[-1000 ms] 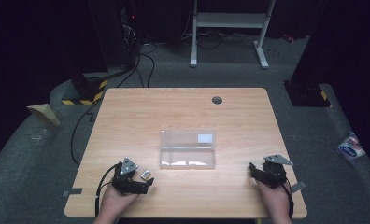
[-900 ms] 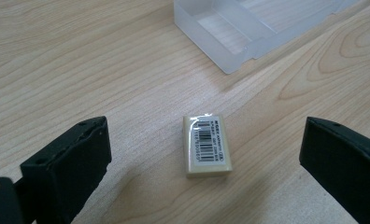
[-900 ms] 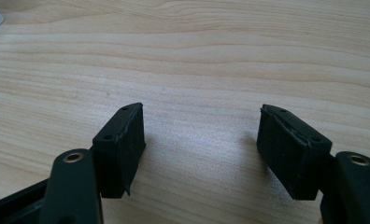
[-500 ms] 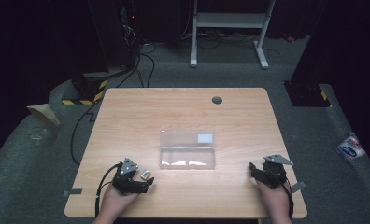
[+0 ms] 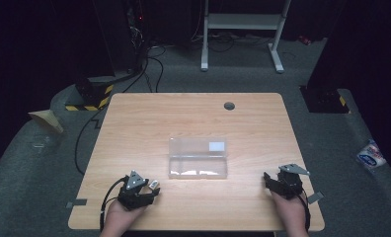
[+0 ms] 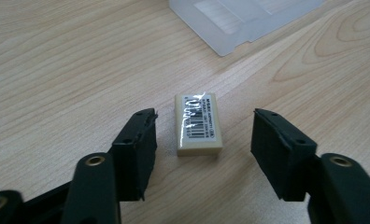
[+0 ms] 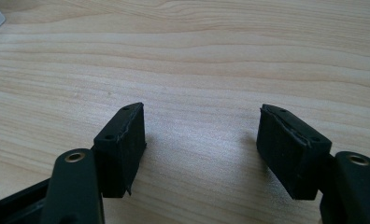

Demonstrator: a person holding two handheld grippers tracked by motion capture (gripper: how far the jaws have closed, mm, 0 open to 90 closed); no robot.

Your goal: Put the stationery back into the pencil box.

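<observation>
Small cream eraser, barcode-labelled, flat on the table

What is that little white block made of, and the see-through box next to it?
The little block looks like cream rubber, probably an eraser, wrapped in glossy film: glare streaks cross its barcode label. The box looks like frosted clear plastic, since the wood shows dimly through it. The table looks like pale wood or laminate with printed grain.

One eraser, one clear plastic box, two tools.

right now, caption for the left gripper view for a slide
Left tool open astride a small barcoded eraser on the wooden table.
</observation>
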